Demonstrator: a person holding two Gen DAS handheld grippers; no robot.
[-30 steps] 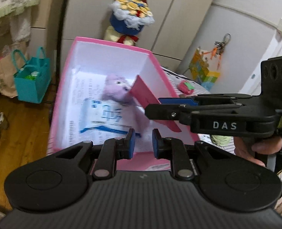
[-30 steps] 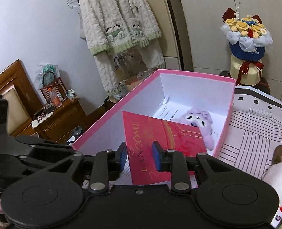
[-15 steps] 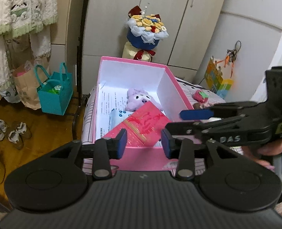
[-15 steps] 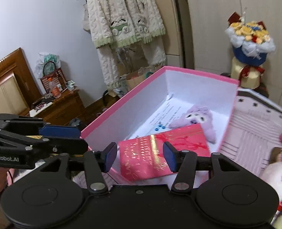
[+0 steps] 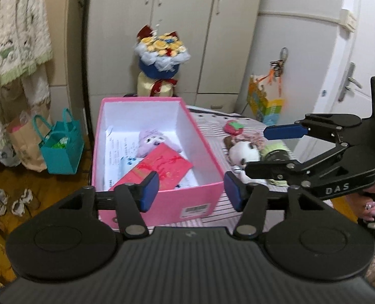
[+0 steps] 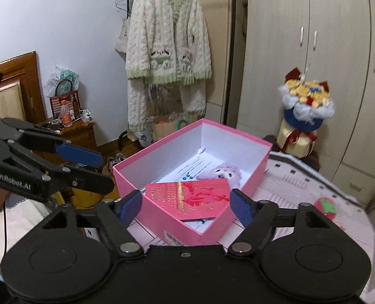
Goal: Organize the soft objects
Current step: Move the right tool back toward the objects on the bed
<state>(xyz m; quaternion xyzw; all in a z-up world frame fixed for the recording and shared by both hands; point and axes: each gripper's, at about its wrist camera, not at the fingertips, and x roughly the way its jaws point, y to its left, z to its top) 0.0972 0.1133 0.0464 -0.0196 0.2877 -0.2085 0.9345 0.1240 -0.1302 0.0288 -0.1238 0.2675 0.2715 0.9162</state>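
Soft toys are split between two places: a lilac plush (image 5: pixel 150 141) lies inside the pink box (image 5: pixel 202 149), partly under a red packet (image 5: pixel 159 167) that leans on the box's near wall, while a white plush (image 5: pixel 245 152) and a strawberry toy (image 5: pixel 234 127) sit on the striped surface (image 5: pixel 210 119) just beside the box. Both grippers have just been opening: the left gripper (image 5: pixel 190 193) and right gripper (image 6: pixel 186 204) stand wide with nothing between their jaws. The packet looks freshly deposited, so this step seems to be ending. Next, likely, one gripper must swing over to the white plush, straddle its body, and close gently.
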